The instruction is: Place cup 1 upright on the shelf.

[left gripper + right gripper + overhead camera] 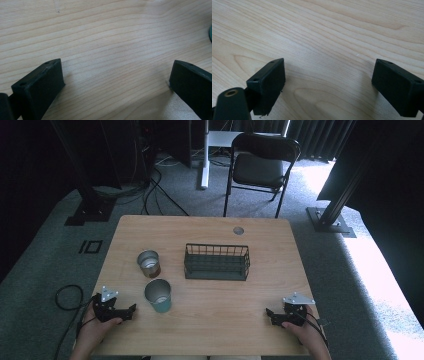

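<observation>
Left gripper (131, 310) rested at lower left of the high view, jaws wide apart, nothing between them but bare table (215, 320). The teal cup (158, 295) stood upright just right of it and slightly up-frame, mouth open to the ceiling; the brown cup (148, 263) stood farther up, the wire basket (217, 262) near frame centre. Right gripper (270, 314) sat at lower right, jaws likewise spread and empty, well apart from both cups. Judged: left hand much nearer the teal cup.
</observation>
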